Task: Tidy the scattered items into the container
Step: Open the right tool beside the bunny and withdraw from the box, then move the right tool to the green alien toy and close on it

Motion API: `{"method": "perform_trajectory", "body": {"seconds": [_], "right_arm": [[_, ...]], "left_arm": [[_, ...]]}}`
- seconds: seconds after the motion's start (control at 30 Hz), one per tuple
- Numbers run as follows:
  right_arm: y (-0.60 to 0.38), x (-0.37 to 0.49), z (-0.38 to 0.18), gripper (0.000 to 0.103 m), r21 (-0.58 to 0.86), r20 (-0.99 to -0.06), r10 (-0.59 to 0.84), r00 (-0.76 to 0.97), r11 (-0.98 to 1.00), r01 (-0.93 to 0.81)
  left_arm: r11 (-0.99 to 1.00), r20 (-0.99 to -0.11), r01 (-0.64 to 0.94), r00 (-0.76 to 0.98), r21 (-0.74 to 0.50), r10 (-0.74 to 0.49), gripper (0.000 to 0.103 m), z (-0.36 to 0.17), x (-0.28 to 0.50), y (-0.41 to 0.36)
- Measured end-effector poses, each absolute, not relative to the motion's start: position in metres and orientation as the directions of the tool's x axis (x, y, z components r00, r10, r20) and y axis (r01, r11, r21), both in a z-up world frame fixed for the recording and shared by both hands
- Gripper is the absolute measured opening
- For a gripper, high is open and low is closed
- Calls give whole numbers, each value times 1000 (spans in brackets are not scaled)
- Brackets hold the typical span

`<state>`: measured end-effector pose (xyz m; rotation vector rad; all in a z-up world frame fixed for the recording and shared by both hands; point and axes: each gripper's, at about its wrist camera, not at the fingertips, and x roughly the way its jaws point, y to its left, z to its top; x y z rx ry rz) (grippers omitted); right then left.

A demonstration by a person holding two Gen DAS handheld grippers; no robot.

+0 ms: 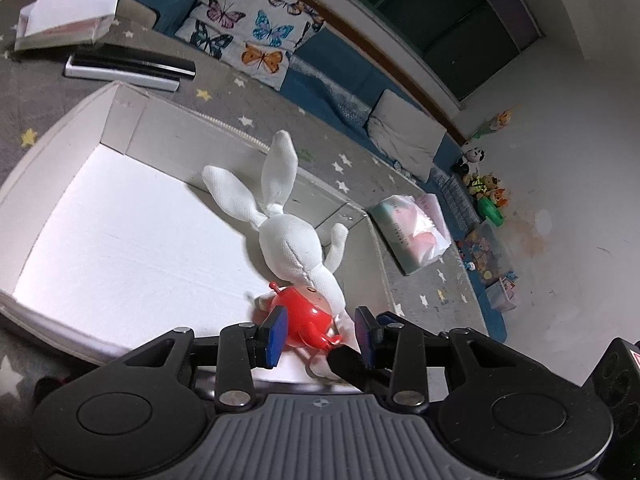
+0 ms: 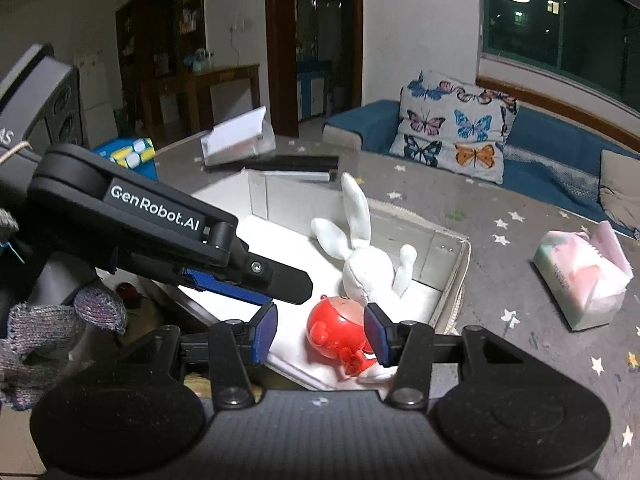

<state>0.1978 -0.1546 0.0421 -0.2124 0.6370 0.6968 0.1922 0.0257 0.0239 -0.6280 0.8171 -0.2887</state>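
Note:
A shallow cardboard box (image 1: 120, 216) with a white floor lies on the star-patterned mat. Inside it lie a white plush rabbit (image 1: 296, 248) and, against its lower body, a round red plastic toy (image 1: 304, 316). My left gripper (image 1: 319, 338) hovers open just above the red toy, its blue pads clear of it. The right wrist view shows the same box (image 2: 452, 292), rabbit (image 2: 368, 268) and red toy (image 2: 340, 332). My right gripper (image 2: 321, 334) is open over the toy, which lies free. The left gripper (image 2: 292, 280) reaches in from the left.
A tissue pack (image 2: 580, 280) lies on the mat right of the box. Behind the box are a flat black-and-white case (image 1: 128, 68) and an open white box (image 1: 68, 20). A butterfly cushion (image 2: 452, 136) leans on the blue sofa. A gloved hand (image 2: 40, 332) holds the left gripper.

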Motion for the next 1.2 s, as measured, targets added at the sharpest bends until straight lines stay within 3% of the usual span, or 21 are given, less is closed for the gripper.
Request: {"method": "perform_trajectory", "body": {"seconds": [0.27,0.43,0.57,0.63,0.8,1.03,1.2], "right_arm": [[-174,161,50,65,14,-560,539,629,765,-643],[-184,136,44,84,10,-537,550,639,762,-647],[-190,118,35,87,12,-532,560,635,755,-655],[-192,112,31,97,18,-533,563,632,755,-656],[-198,97,23,103,36,-521,579,628,749,-661],[-204,90,12,103,86,-474,611,634,749,-657],[-196,88,-2,103,91,-529,613,587,729,-679]], "left_arm": [[786,-561,32,683,-617,-468,39,33,163,21],[794,-550,52,694,-606,-465,39,35,146,18],[795,-545,62,695,-604,-469,39,33,134,16],[795,-544,65,696,-603,-469,39,31,127,14],[796,-552,71,684,-601,-478,39,24,113,11],[788,-562,66,665,-612,-492,39,12,99,11],[787,-575,65,646,-613,-502,39,3,91,11]]}}
